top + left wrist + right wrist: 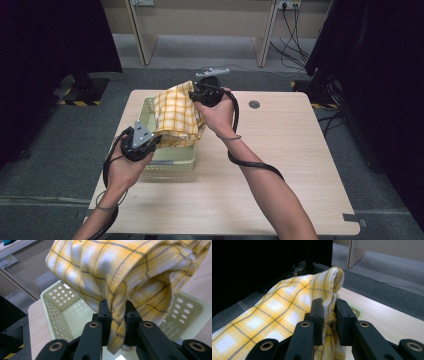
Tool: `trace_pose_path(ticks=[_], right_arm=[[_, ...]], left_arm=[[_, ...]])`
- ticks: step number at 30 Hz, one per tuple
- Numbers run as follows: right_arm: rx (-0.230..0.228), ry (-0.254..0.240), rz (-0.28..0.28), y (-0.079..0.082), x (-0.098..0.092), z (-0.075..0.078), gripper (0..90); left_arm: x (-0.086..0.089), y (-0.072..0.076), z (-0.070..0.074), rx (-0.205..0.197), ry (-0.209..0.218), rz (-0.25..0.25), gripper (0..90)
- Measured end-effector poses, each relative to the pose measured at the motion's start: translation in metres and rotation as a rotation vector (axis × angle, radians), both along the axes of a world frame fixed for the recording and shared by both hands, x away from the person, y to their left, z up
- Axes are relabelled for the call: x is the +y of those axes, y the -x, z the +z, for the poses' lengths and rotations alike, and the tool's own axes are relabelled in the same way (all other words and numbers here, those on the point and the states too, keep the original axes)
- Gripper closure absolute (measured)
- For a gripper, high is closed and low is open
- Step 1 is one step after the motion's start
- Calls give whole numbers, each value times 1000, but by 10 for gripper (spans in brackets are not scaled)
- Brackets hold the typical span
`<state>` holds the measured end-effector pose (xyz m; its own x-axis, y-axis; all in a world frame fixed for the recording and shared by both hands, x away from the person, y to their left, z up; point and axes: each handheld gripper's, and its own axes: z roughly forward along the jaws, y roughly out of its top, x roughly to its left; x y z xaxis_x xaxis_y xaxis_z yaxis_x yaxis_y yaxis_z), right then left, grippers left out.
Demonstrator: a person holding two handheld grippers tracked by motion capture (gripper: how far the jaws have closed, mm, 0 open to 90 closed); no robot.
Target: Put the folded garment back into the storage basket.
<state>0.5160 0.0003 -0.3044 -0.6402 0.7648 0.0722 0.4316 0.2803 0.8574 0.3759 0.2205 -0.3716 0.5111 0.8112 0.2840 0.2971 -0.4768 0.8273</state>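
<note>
A yellow checked cloth point(176, 114) hangs stretched between both grippers above a pale green perforated basket point(170, 161) on the table's left side. My left gripper point(156, 138) is shut on the cloth's near lower edge; in the left gripper view the fabric point(125, 277) is pinched between the jaws point(117, 315), with the basket point(65, 312) beneath. My right gripper point(196, 92) is shut on the cloth's far upper corner, held higher over the basket's back edge. In the right gripper view the cloth point(274, 312) drapes away to the left from the jaws point(329, 315).
The light wooden table point(280, 165) has a round cable hole point(254, 104) at the back. Black curtains and stands flank both sides. Desk legs and cables point(292, 40) sit on the floor beyond. A black cable point(250, 162) trails along the person's right forearm.
</note>
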Motion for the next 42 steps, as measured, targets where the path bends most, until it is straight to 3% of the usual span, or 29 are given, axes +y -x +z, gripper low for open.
trace_pose_path(ticks=[42], right_arm=[[57,6,2,-12,42,-23,783]], left_arm=[[36,-14,-15,84,-20,65,797]])
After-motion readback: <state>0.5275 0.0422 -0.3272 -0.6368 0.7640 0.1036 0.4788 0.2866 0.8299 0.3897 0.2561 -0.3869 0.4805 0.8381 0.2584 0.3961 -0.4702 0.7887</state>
